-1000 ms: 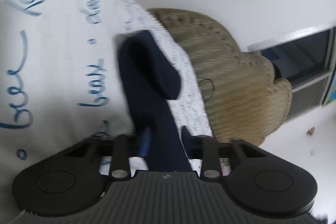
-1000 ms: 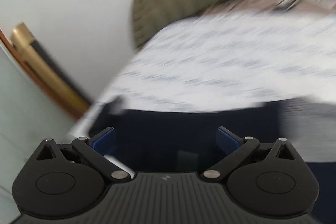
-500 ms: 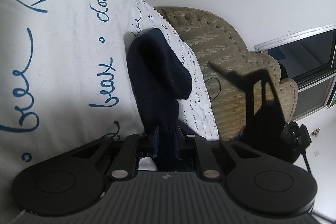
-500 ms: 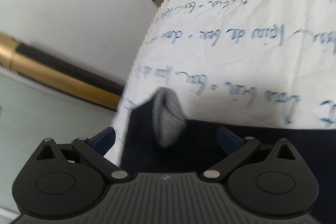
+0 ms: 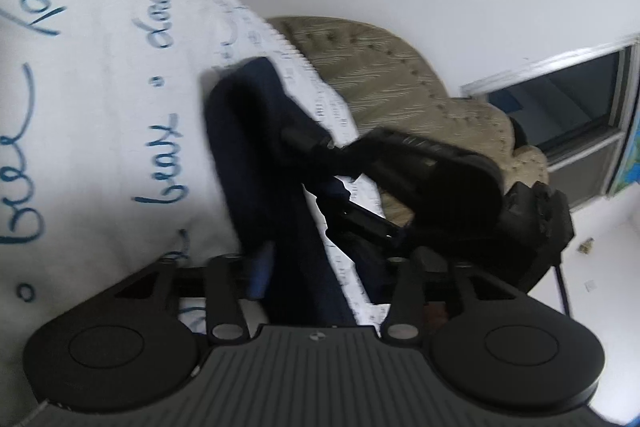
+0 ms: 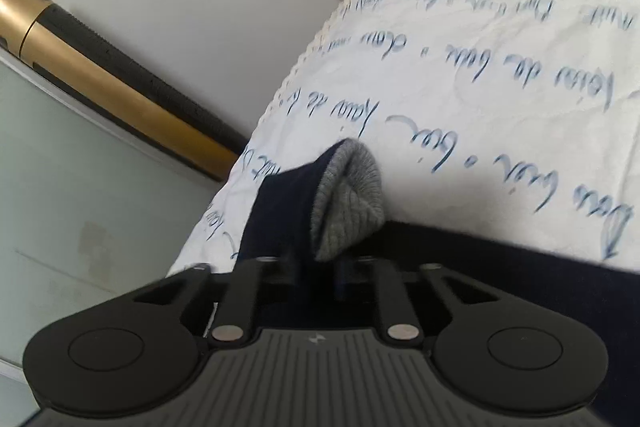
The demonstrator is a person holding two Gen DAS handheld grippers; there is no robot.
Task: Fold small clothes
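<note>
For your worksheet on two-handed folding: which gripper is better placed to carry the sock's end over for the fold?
Right. The right gripper has just closed on the navy sock beside its grey toe; the left gripper has just opened.

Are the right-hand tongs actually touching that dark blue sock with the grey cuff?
Touching. In the right wrist view the right tongs, which have just been closing, pinch the navy sock just below its grey cuff.

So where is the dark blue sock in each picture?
Left wrist view: the dark blue sock runs up the middle, from between the open left claw towards the sheet's far edge.
Right wrist view: the sock is low in the middle, its grey toe sticking up, pinched by the right claw.
Shared landmark: the white sheet with blue writing.
</note>
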